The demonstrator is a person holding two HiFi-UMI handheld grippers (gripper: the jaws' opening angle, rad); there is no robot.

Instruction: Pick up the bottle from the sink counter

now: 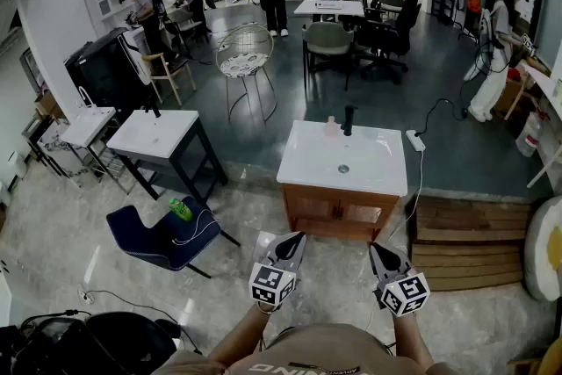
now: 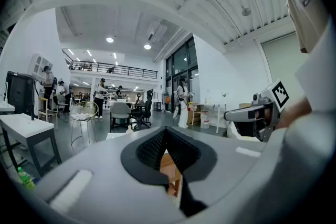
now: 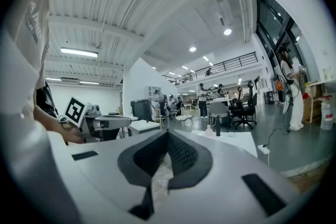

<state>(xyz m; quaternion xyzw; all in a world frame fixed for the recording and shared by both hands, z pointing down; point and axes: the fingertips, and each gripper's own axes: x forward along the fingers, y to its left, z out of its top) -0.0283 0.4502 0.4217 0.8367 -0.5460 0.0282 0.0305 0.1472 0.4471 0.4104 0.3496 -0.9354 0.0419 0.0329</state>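
A small pale bottle (image 1: 331,126) stands at the back of the white sink counter (image 1: 307,167), just left of the black faucet (image 1: 349,119). The bottle (image 2: 129,129) shows small and far in the left gripper view, and again as the bottle (image 3: 209,130) beside the faucet (image 3: 218,124) in the right gripper view. My left gripper (image 1: 291,243) and right gripper (image 1: 379,252) hover side by side in front of the wooden cabinet, well short of the counter. The left gripper (image 2: 166,131) has its jaws shut with nothing in them. The right gripper (image 3: 168,134) is likewise shut and holds nothing.
A blue chair (image 1: 154,237) with a green bottle (image 1: 180,209) on it sits at the left. Another white sink table (image 1: 158,134) stands behind it. A power strip (image 1: 414,140) and its cable hang at the counter's right. Wooden pallets (image 1: 465,241) lie at the right. Several people stand farther back.
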